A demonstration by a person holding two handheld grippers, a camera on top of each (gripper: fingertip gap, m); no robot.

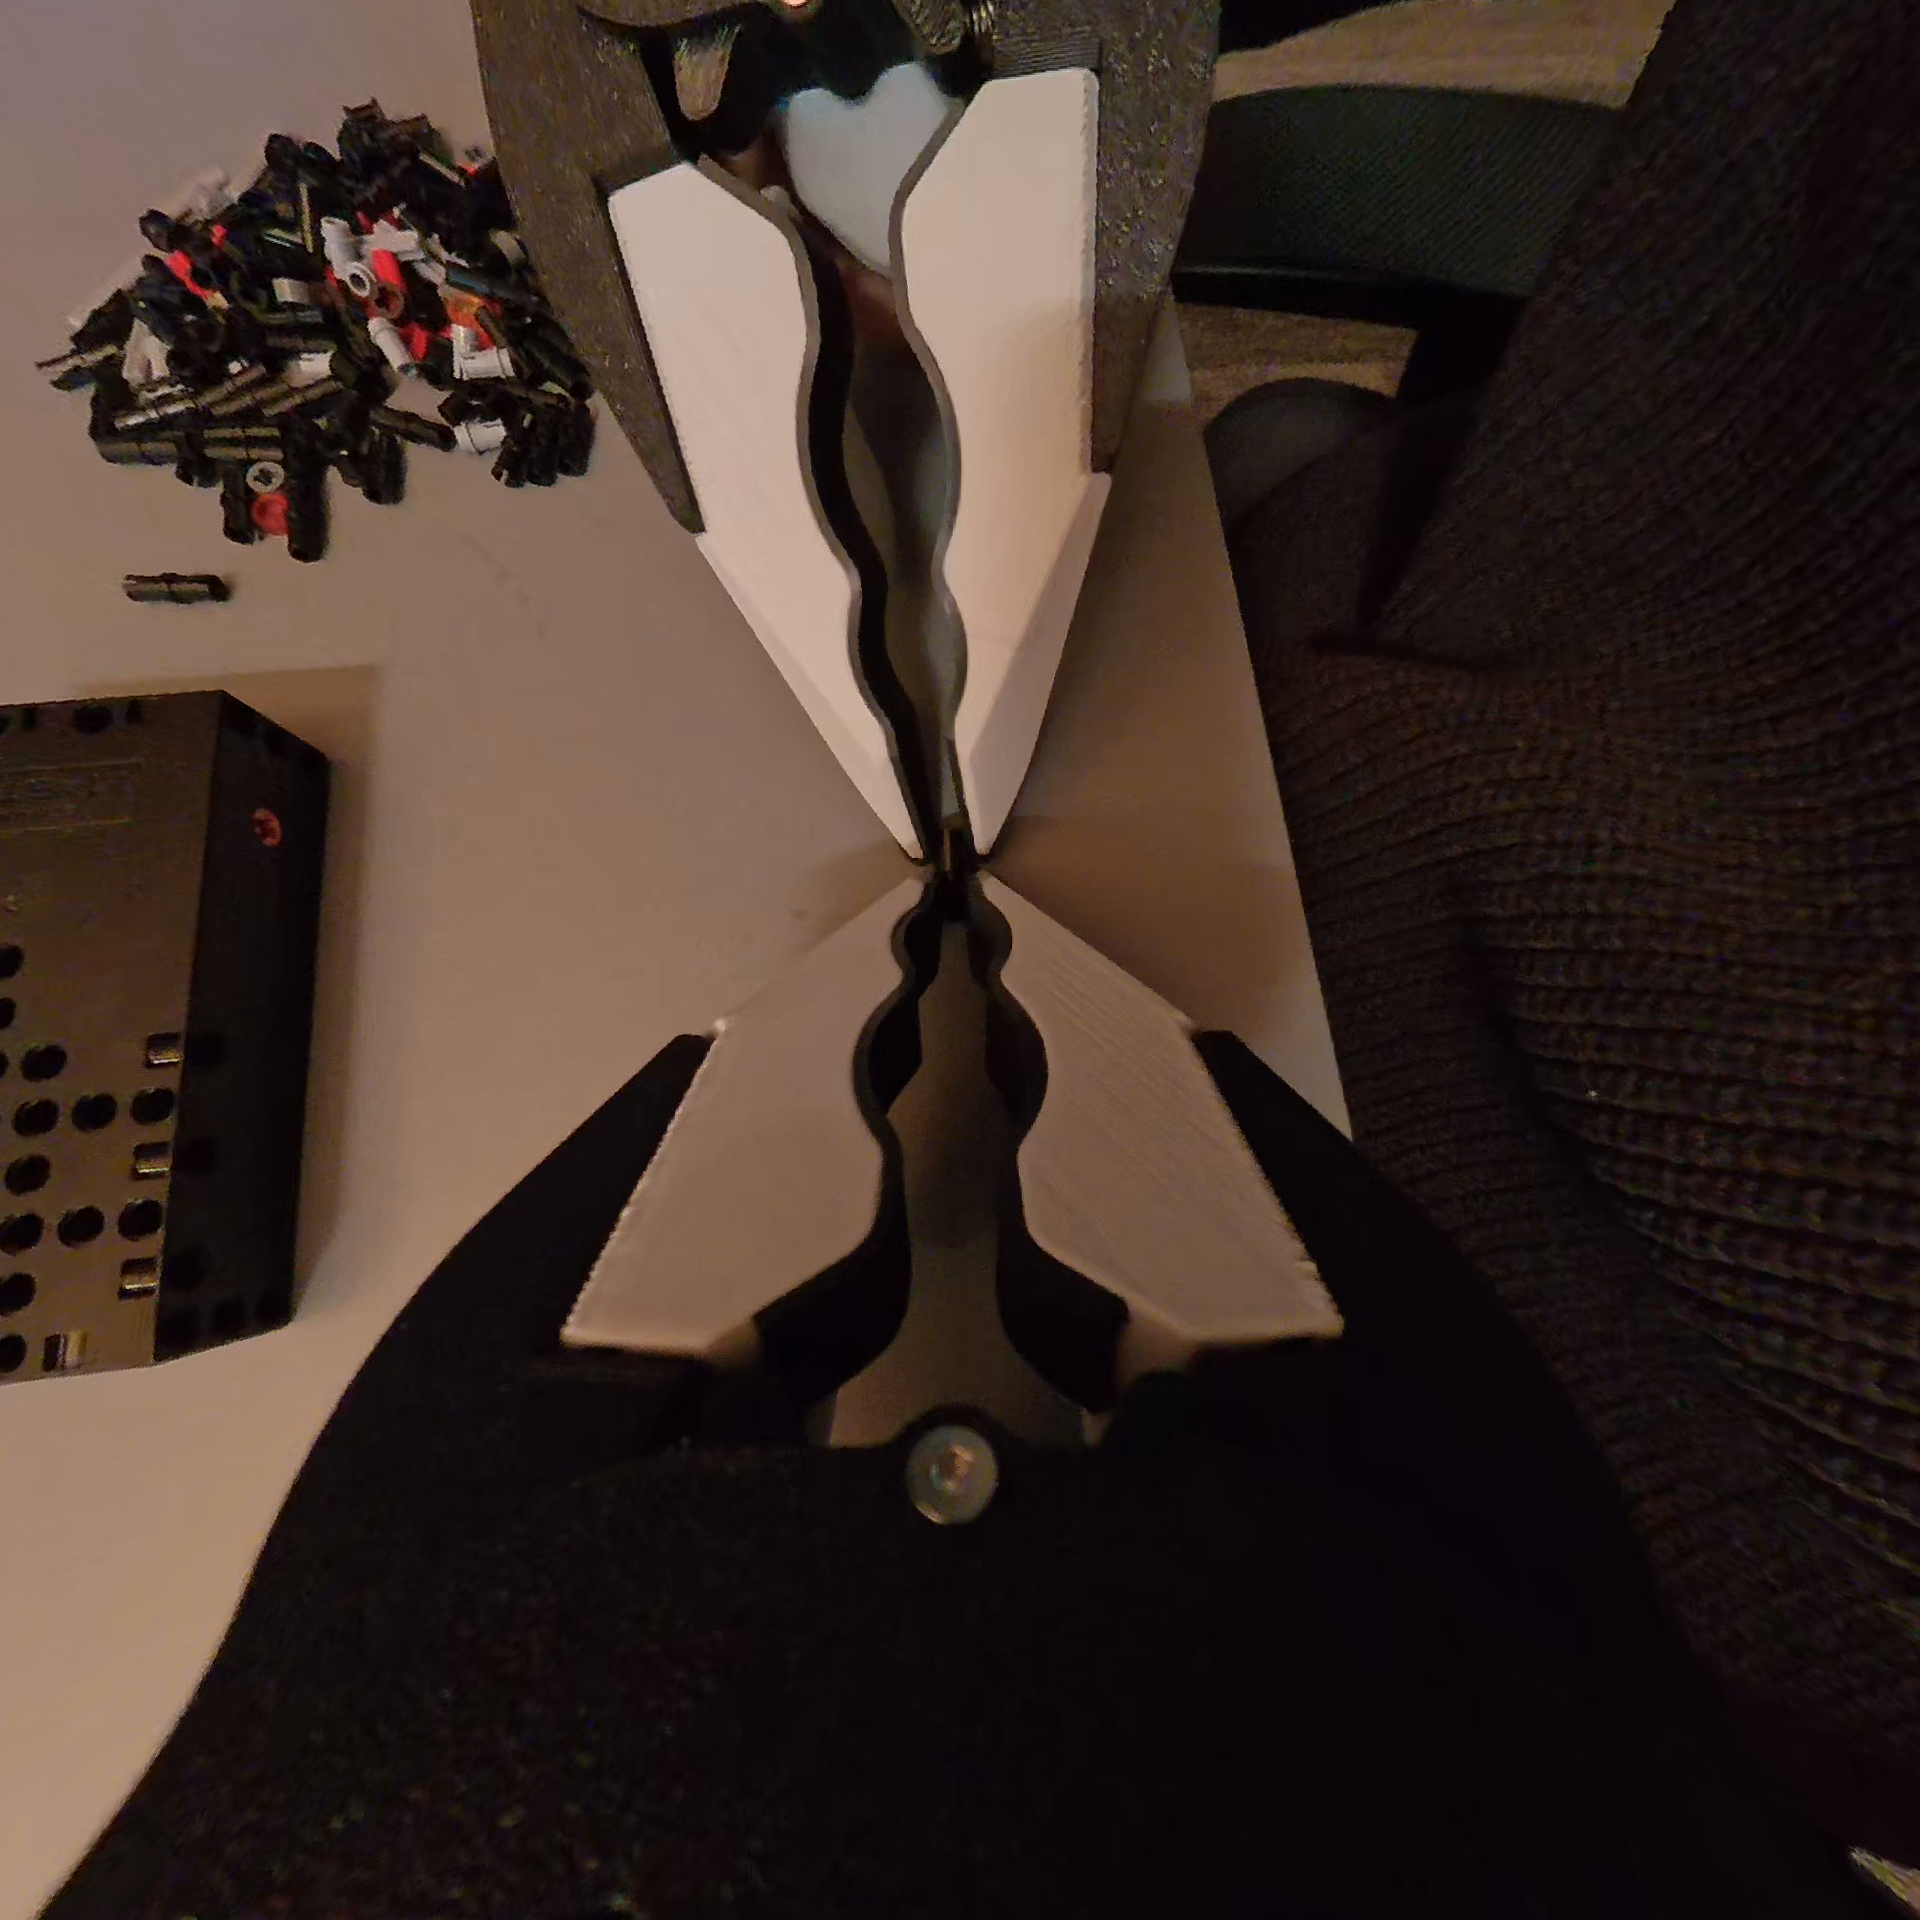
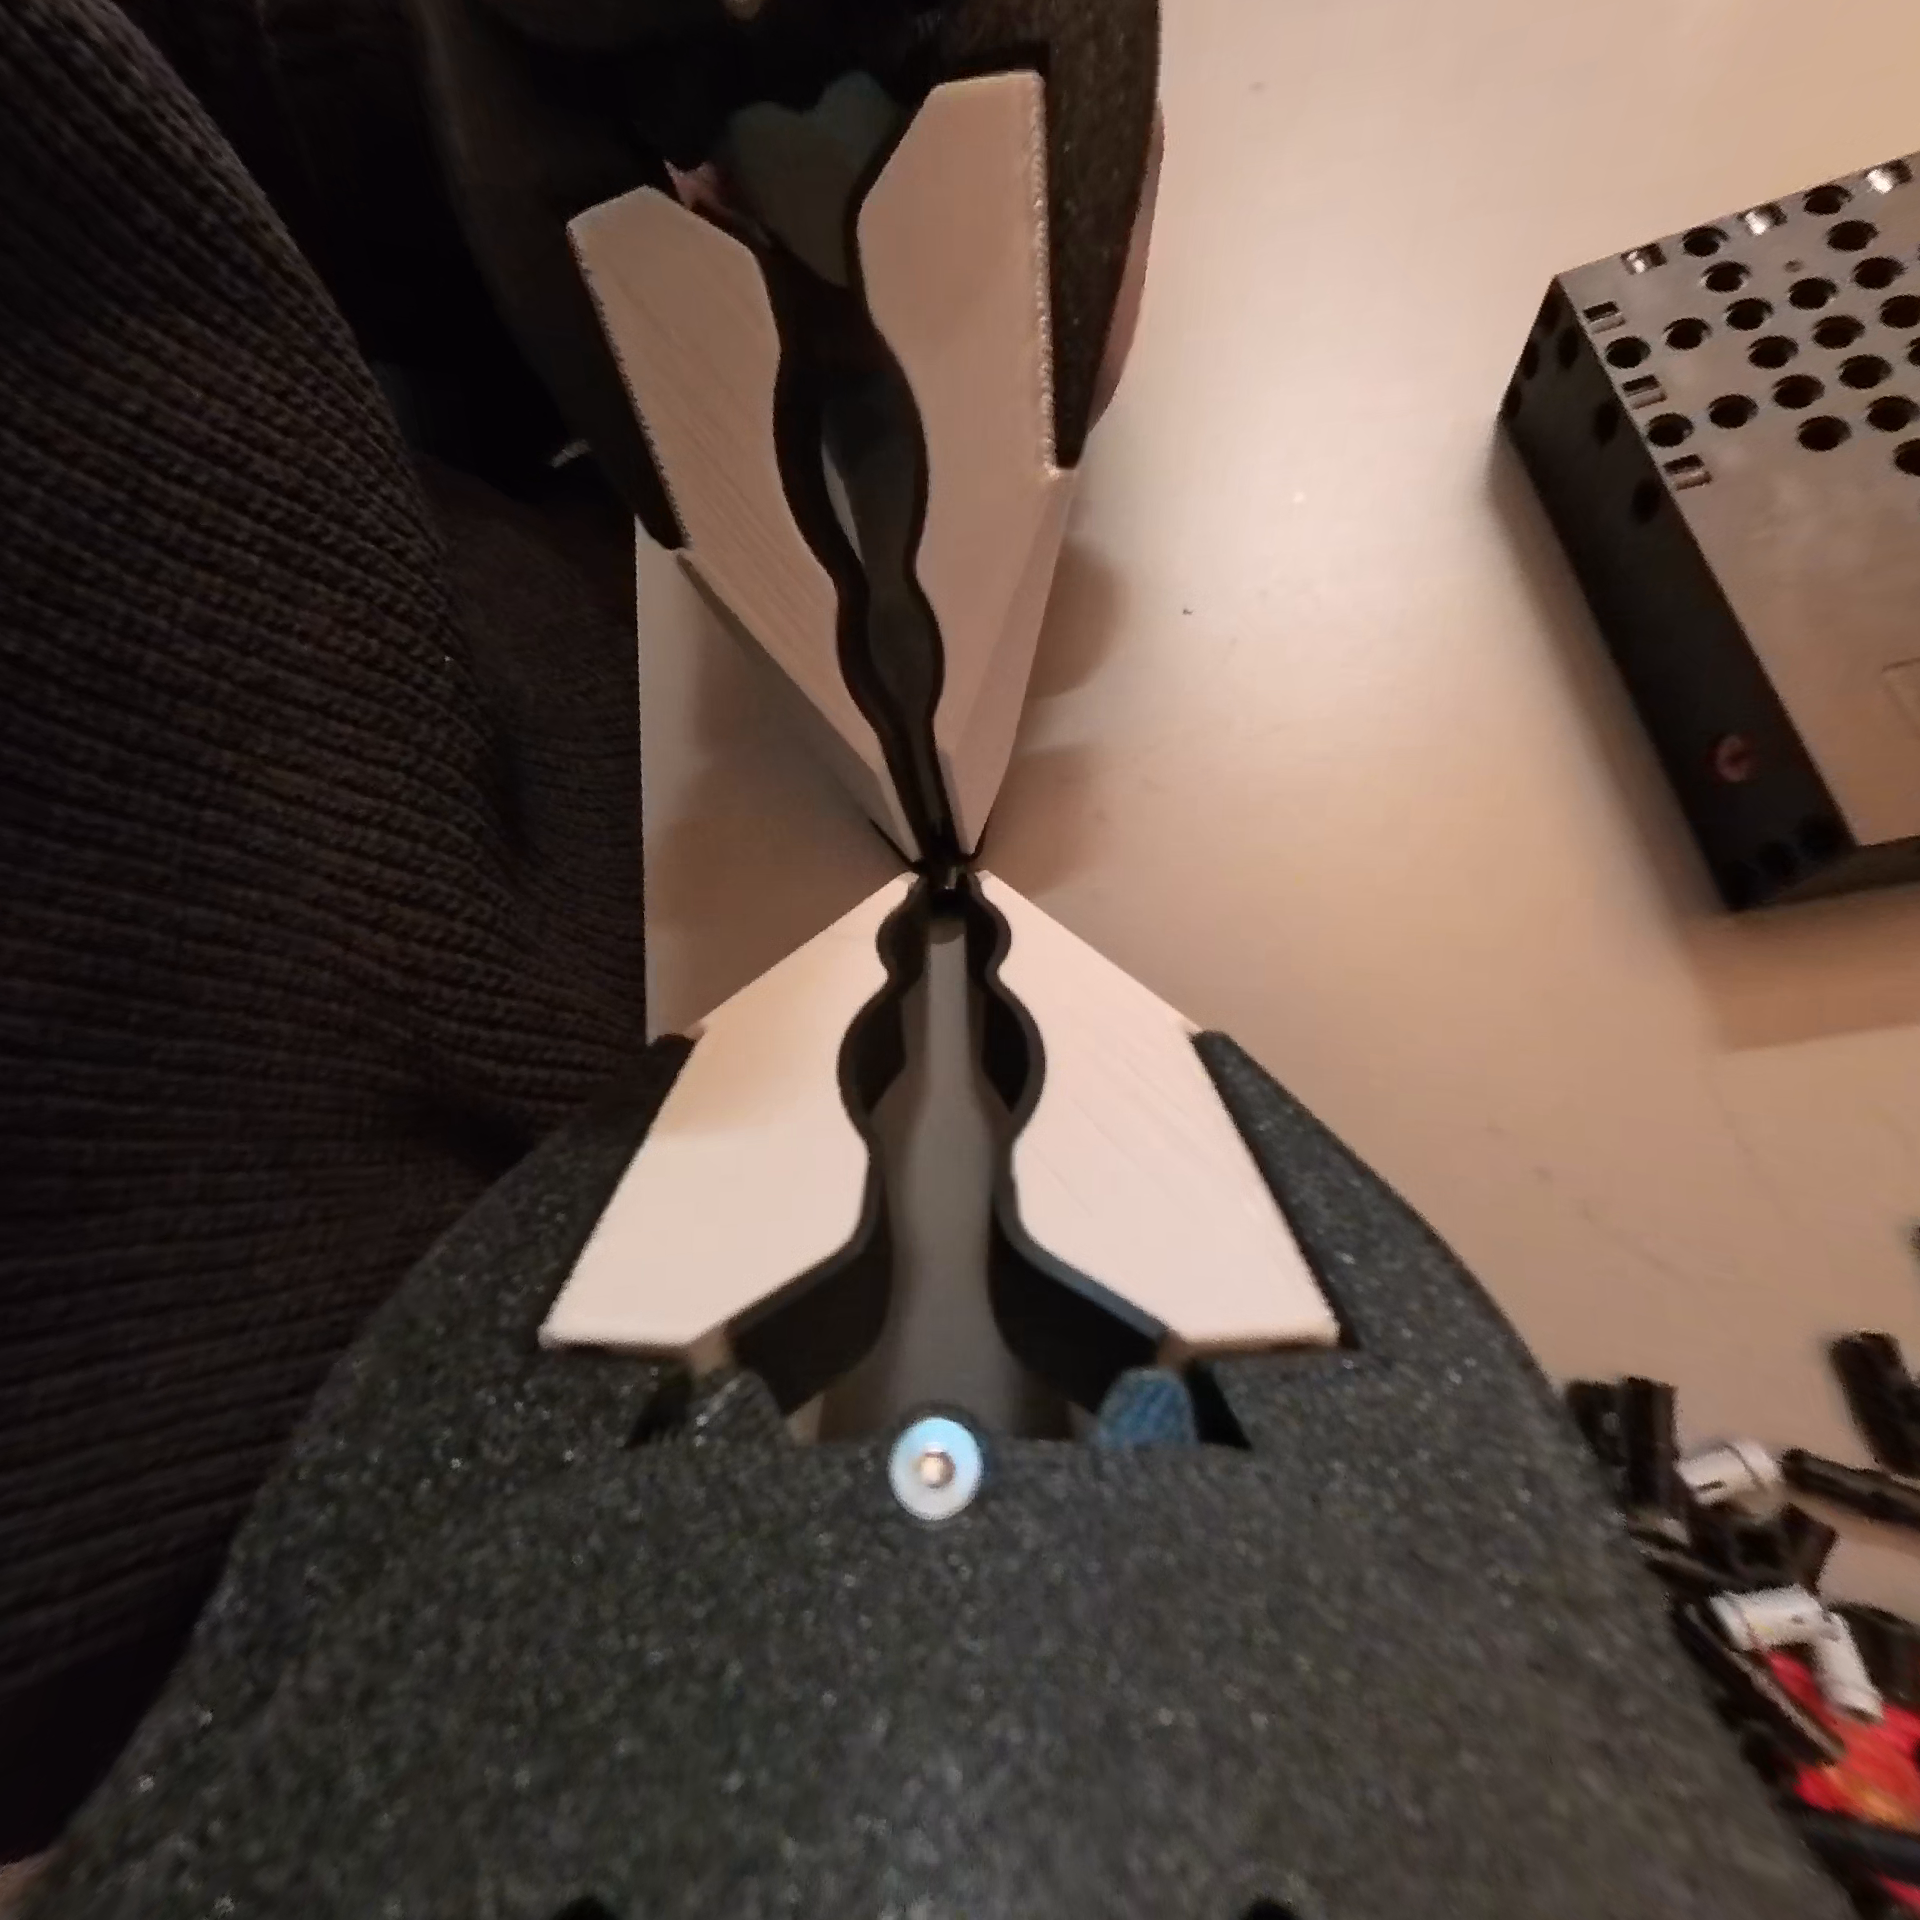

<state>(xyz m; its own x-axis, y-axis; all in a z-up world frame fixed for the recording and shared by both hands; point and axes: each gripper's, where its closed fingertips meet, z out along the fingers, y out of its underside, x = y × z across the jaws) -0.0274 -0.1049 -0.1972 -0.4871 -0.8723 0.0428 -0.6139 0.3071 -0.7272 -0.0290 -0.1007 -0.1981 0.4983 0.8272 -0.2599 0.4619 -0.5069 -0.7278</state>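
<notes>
My left gripper comes up from the bottom of the left wrist view. Its white fingers are closed at the tips. My right gripper comes down from the top and meets it tip to tip. A small black pin is pinched between the two pairs of tips, above the white table near its edge. In the right wrist view my right gripper is at the bottom, my left gripper is above it, and the pin shows as a dark spot where they join.
A pile of small black, grey and red parts lies at the far left, with one loose black pin below it. A black block with many round holes sits on the table. Dark knitted fabric lies beyond the table edge. The grippers are tip to tip, or close to it.
</notes>
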